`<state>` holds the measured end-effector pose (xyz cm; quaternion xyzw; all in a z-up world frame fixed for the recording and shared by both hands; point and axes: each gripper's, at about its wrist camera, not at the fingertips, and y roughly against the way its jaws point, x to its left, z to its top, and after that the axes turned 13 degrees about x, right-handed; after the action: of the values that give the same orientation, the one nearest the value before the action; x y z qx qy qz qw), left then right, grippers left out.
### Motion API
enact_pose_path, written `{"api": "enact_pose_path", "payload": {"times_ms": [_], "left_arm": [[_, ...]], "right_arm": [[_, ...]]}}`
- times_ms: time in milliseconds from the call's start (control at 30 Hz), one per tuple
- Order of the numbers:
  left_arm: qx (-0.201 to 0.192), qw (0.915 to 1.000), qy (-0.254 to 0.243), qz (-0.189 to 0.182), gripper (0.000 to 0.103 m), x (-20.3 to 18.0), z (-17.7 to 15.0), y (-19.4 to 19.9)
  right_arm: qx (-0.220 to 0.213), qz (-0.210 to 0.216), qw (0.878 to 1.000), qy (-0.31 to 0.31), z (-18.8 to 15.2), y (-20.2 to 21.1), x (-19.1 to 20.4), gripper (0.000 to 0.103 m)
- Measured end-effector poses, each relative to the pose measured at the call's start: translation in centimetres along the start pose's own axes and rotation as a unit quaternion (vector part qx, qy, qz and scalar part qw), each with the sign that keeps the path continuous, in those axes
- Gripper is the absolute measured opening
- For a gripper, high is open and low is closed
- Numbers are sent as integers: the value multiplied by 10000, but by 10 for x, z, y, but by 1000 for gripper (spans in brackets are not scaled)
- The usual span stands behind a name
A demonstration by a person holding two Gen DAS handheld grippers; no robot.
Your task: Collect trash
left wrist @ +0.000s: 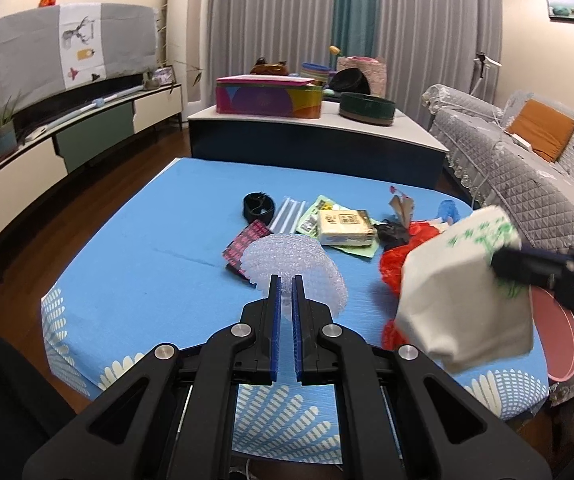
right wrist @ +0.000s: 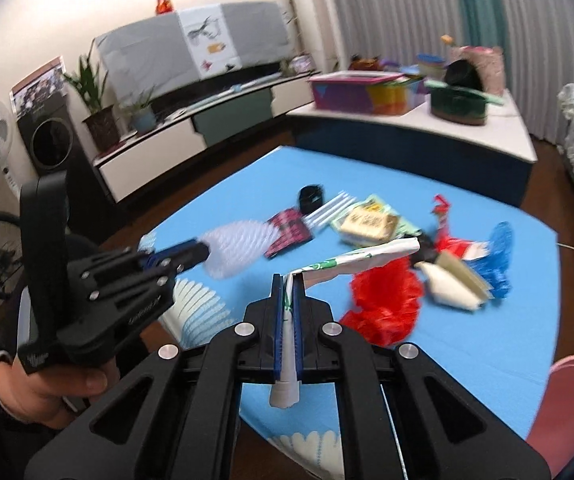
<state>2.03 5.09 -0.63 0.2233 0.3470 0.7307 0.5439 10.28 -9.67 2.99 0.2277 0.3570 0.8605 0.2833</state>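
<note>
My left gripper (left wrist: 285, 280) is shut on a wad of clear bubble wrap (left wrist: 299, 268), held above the blue table (left wrist: 135, 264); it also shows in the right wrist view (right wrist: 203, 256). My right gripper (right wrist: 287, 280) is shut on a flattened white paper cup with green print (right wrist: 351, 262), also seen at the right of the left wrist view (left wrist: 463, 288). On the table lie a red mesh bag (right wrist: 387, 300), a yellow box (left wrist: 345, 226), white straws (left wrist: 287, 214), a black band (left wrist: 258, 205), a pink-black packet (left wrist: 245, 244) and a blue wrapper (right wrist: 495, 260).
A pink bin (right wrist: 563, 408) stands at the table's right edge, also in the left wrist view (left wrist: 559, 344). A low white cabinet (left wrist: 327, 128) with colourful boxes is behind the table. A grey sofa (left wrist: 527, 168) is on the right, a TV unit (left wrist: 67, 136) on the left.
</note>
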Motion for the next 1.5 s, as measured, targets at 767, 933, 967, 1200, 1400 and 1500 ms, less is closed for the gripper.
{"api": "enact_pose_path", "payload": {"times_ms": [767,933,967,1200,1400,1500], "left_arm": [[-245,9903,-1139,-761,5,-111,-9,26],[-316,9829,-1447,-1097,5,-150,-2,34],[-316,9815,-1488,-1166,5,-157,-1,35],[-398,9696,-1850,-1553,5,-214,5,37],[-381,9602,-2133,-1760,5,-261,10,34],[-348,9554,-2263,-1863,5,-281,12,30]], "right_arm": [[-765,-1643,9728,-1443,-58,106,-94,5],[-859,-2021,9583,-1831,-80,130,-124,5],[-875,-2063,9561,-1886,-83,133,-128,5],[-1035,-2392,9367,-2338,-105,162,-165,5],[-1182,-2650,9192,-2662,-118,184,-192,5],[-1216,-2683,9142,-2784,-122,189,-201,5]]}}
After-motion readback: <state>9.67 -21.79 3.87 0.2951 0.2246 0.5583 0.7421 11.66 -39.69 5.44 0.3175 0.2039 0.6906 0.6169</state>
